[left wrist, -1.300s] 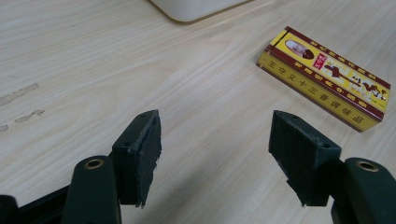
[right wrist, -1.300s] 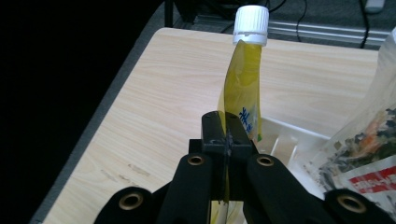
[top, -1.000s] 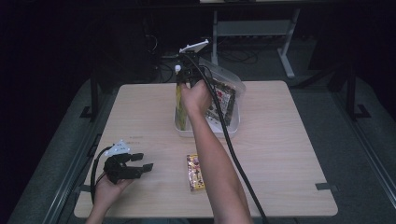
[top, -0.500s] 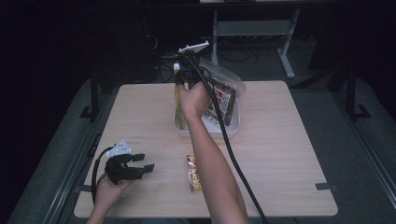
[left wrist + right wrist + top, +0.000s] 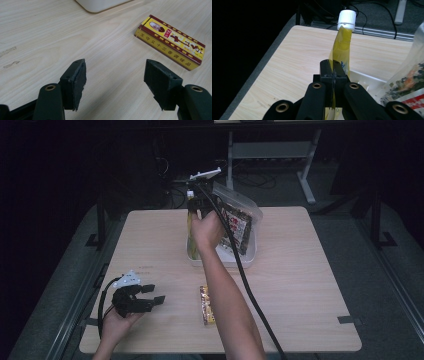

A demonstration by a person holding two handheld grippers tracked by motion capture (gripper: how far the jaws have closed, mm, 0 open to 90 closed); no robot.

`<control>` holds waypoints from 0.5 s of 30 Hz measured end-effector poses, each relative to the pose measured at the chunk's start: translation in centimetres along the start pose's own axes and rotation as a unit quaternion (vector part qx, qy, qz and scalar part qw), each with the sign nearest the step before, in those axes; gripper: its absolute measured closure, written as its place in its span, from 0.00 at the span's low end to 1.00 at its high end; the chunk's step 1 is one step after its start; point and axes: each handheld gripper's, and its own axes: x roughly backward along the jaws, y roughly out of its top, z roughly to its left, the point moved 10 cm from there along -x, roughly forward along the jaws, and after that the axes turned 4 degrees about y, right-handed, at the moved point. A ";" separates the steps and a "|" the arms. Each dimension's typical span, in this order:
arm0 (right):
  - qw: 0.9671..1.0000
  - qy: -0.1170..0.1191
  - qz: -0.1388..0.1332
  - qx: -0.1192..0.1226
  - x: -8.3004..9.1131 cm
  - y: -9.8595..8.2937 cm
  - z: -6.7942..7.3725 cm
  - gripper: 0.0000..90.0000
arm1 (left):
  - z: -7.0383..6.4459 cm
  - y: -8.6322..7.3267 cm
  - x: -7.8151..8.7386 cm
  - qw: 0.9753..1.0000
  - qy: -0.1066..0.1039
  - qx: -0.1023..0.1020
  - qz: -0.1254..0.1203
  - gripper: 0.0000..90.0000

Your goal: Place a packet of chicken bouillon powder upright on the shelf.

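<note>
A yellow pouch (image 5: 342, 50) with a white screw cap (image 5: 347, 18) stands upright at the left end of a white tray (image 5: 222, 261). My right gripper (image 5: 333, 67) is shut on the pouch's edge about halfway up. In the high view the right gripper (image 5: 195, 210) is at the tray's far left, with the pouch (image 5: 191, 232) under it. A yellow and red box (image 5: 172, 42) lies flat on the table, ahead and to the right of my left gripper (image 5: 115, 75). The left gripper (image 5: 155, 293) rests open near the front left, nothing between its jaws.
A clear bag of dark snacks (image 5: 241, 222) leans in the tray's right half and appears at the right in the right gripper view (image 5: 409, 82). The box (image 5: 206, 305) lies between the tray and the table's front edge. The right gripper's cable (image 5: 250, 295) trails along the forearm.
The right hand and the pouch have shifted only very slightly. The left gripper has stayed in place, still open.
</note>
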 end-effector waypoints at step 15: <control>1.000 -0.012 -0.008 0.009 -0.8 -0.3 -0.4 0.99 | -0.1 0.0 0.0 1.000 -0.001 0.000 -0.001 0.37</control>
